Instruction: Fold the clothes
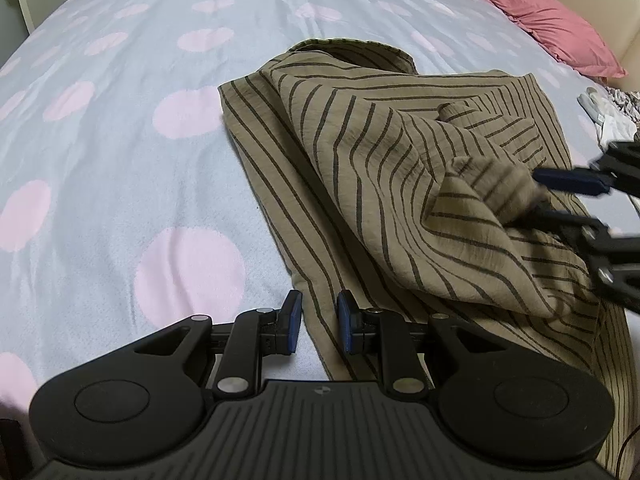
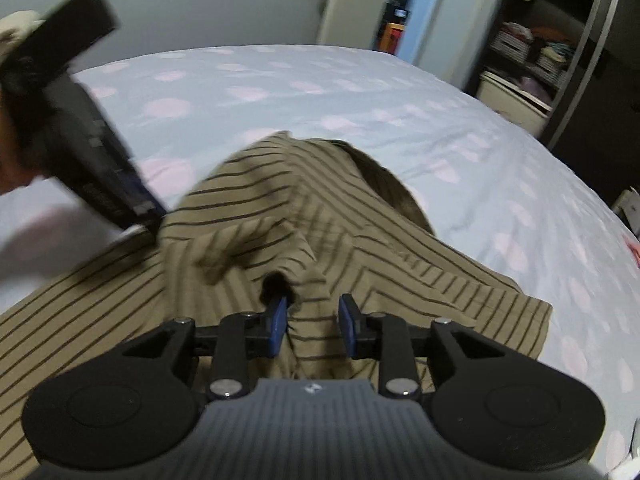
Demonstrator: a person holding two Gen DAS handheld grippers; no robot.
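Two claws over a striped garment [image 1: 360, 168] on the dotted bedspread [image 1: 120, 160], pink pillow [image 1: 548, 20] beyond: left claw [image 1: 319, 328] parted, empty; right claw [image 2: 313, 326] parted around a fold.

Each claw [image 1: 318, 328] is black, with ribbed housing, silver screws and blue fingertips [image 2: 279, 325].
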